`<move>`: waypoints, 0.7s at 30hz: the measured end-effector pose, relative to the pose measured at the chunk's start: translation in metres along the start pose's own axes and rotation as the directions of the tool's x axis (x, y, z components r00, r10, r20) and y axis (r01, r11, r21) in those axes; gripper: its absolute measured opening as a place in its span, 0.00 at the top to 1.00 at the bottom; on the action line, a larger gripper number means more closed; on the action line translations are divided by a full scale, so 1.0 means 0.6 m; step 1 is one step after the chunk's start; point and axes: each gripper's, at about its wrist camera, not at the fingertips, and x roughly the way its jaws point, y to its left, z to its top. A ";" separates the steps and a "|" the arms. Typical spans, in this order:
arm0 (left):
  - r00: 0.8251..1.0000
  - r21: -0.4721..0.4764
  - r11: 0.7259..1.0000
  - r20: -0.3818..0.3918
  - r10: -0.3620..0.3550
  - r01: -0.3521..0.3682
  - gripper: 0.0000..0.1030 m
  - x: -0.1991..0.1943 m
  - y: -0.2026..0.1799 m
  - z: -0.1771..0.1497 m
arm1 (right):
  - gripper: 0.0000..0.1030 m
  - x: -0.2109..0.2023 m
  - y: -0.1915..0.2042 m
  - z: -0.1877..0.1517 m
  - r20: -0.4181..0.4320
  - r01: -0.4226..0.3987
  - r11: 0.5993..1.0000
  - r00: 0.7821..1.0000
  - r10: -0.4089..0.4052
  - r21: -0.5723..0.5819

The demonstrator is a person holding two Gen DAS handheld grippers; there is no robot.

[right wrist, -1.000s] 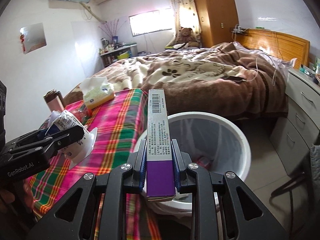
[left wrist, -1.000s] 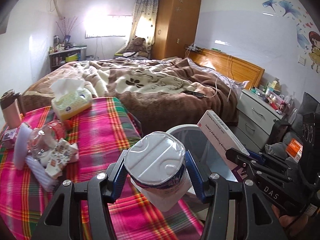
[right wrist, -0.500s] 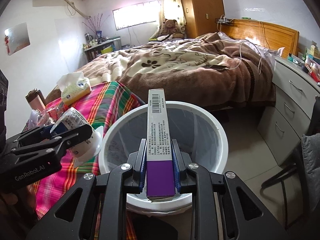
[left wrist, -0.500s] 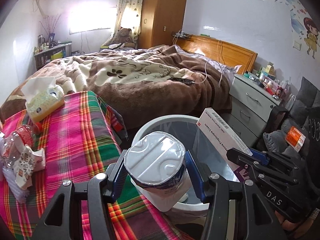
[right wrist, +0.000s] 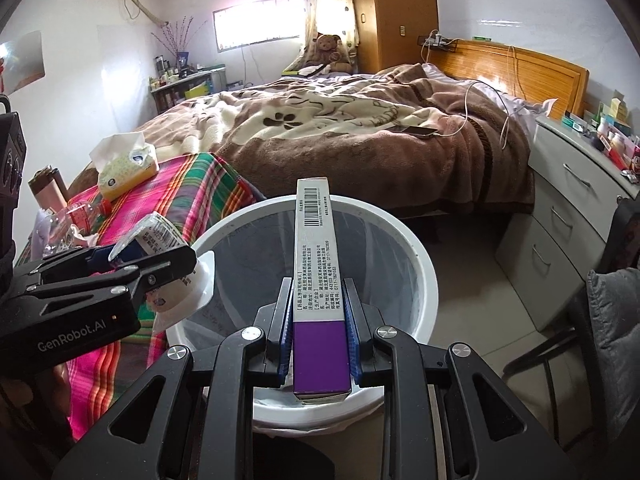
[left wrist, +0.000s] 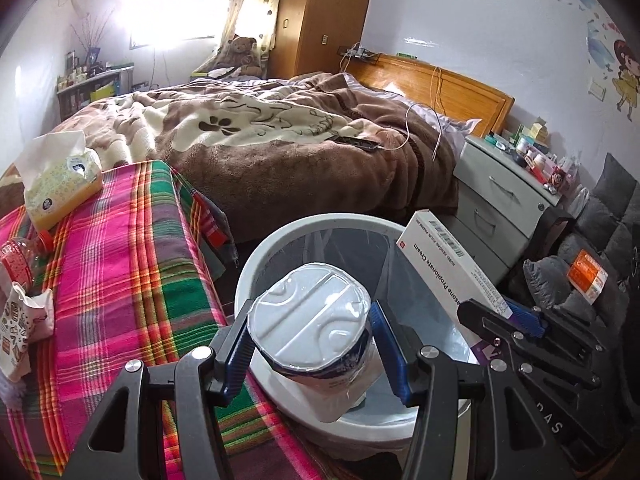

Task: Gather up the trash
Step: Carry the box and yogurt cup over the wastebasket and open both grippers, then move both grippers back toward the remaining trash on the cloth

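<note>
Left gripper [left wrist: 310, 344] clamped on a white plastic cup [left wrist: 316, 336] with a sealed film lid, blue pads pressing both sides, jaws partly spread around its width; cup tilted, hanging over the near-left rim of the white trash bin [left wrist: 256, 264]. Right gripper [right wrist: 320, 316] nearly closed, pinching the purple end of a long flat cream box [right wrist: 314, 256]; box stands up and away from the jaws, barcode end toward the far side, over the bin's open mouth. Bin lined with a thin clear bag, standing on the floor just right of a table under a pink, green and red plaid cloth [left wrist: 120, 264]. On the cloth: tissue box [left wrist: 60, 184] at the far left, crumpled wrappers [left wrist: 20, 320] and a clear plastic bottle with a red label [left wrist: 18, 258] at the left edge. Bed with a brown and cream blanket [left wrist: 260, 132] beyond the bin; grey drawer unit [left wrist: 496, 208] to the right, small items on top
</note>
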 end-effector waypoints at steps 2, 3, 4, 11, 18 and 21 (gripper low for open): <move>1.000 -0.001 1.000 -0.007 -0.004 0.004 0.45 0.004 0.002 0.001 | 0.77 0.000 -0.002 0.000 -0.002 -0.004 1.000 1.000 0.004 0.007; 1.000 0.000 1.000 -0.009 -0.008 0.008 0.45 0.006 0.003 0.001 | 0.77 0.001 -0.003 0.000 -0.001 -0.001 1.000 1.000 0.001 0.008; 1.000 -0.011 1.000 -0.010 -0.014 0.013 0.44 0.007 0.006 0.002 | 0.77 0.002 -0.004 0.000 -0.002 0.007 1.000 1.000 -0.007 0.009; 0.999 -0.019 0.999 -0.019 -0.026 0.026 0.42 0.003 0.010 -0.002 | 0.76 0.002 0.000 -0.001 -0.012 0.027 1.000 1.000 -0.027 0.006; 1.000 -0.011 1.000 0.000 -0.008 0.008 0.42 -0.018 0.013 -0.005 | 0.53 -0.008 0.006 0.002 0.011 0.019 1.000 1.000 -0.019 0.002; 1.000 0.000 1.000 0.019 0.020 -0.020 0.42 -0.032 0.016 -0.007 | 0.53 -0.012 0.011 0.003 0.018 0.025 1.000 1.000 -0.025 -0.004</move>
